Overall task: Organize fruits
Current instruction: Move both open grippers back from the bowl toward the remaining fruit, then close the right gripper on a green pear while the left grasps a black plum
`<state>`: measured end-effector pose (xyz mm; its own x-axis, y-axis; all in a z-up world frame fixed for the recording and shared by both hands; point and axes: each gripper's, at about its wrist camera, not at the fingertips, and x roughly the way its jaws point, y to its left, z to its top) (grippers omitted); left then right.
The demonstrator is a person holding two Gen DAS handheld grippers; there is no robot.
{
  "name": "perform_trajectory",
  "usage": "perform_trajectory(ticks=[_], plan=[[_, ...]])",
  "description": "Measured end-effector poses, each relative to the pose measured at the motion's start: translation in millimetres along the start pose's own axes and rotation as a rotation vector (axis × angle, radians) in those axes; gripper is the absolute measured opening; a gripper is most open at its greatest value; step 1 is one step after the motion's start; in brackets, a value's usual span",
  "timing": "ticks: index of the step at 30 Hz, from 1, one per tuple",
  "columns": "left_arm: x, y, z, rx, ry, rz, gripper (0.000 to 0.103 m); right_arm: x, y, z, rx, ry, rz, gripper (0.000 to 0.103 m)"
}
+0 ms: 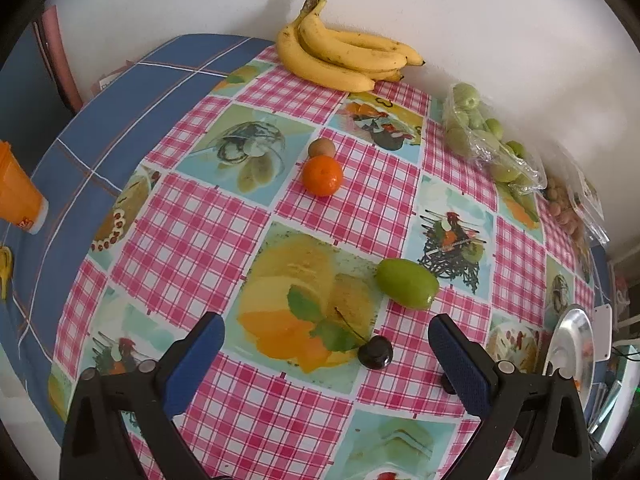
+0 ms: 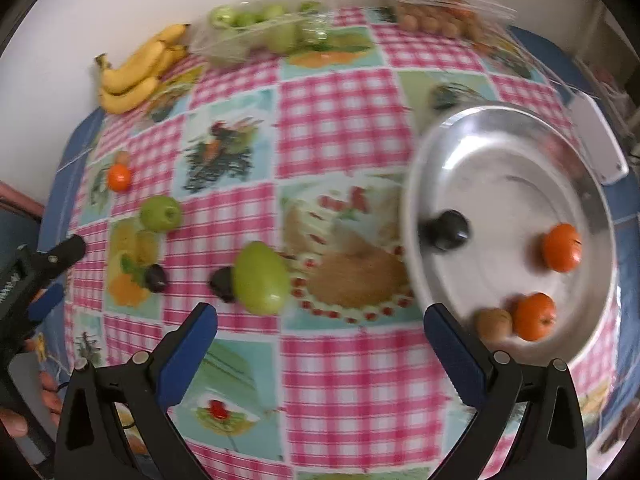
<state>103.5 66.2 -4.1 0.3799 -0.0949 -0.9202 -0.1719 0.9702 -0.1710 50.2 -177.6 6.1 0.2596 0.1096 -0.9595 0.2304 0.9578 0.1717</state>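
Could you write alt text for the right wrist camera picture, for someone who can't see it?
An open gripper hangs over a pink checked tablecloth, holding nothing. To its right a metal plate holds two oranges, a small brown fruit and a dark fruit; a green fruit lies loose ahead.

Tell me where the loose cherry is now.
In the left wrist view the cherry lies on the tablecloth between the open fingers of the left hand-held gripper, nearer the right one, just below the green fruit.

Pink-checked tablecloth (image 1: 192,240) (fruit pictures), yellow bananas (image 1: 344,56), silver plate (image 2: 500,168)
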Motion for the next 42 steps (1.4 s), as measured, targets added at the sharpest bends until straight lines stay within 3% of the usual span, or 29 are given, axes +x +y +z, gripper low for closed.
perform_trajectory(ticks=[6, 11, 15, 36, 39, 40, 41, 42], plan=[[20.4, -10.6, -6.3, 0.053, 0.056, 0.034, 0.103, 14.6, 13.4, 8.3, -0.073, -0.002, -0.010, 0.103], [30.1, -14.4, -9.8, 0.071, 0.079, 0.040, 0.103, 25.5, 15.4, 11.6, -0.068, 0.016, 0.042, 0.103], [34.7, -17.2, -11.1, 0.079, 0.091, 0.038, 0.103, 26.7, 20.6, 12.5, -0.085, 0.011, 0.027, 0.103], [47.5, -24.1, -16.0, 0.073, 0.143, 0.032, 0.103, 34.4, 18.2, 13.7, -0.091, -0.002, 0.029, 0.102], [49.7, -23.6, -17.4, 0.057, 0.147, 0.004, 0.101, 34.4, 19.1, 13.9, -0.095, -0.016, 0.026, 0.091], [50.6, -23.6, -17.9, 0.057, 0.149, 0.001, 0.100, 34.2, 18.6, 14.1, -0.094, -0.017, 0.033, 0.080], [51.4, -23.6, -18.0, 0.059, 0.151, -0.001, 0.095, 34.8, 18.1, 14.4, -0.089, -0.014, 0.046, 0.071], [52.7, -24.4, -18.6, 0.061, 0.157, -0.009, 0.087, 35.6, 17.7, 14.6, -0.086, -0.009, 0.057, 0.069]])
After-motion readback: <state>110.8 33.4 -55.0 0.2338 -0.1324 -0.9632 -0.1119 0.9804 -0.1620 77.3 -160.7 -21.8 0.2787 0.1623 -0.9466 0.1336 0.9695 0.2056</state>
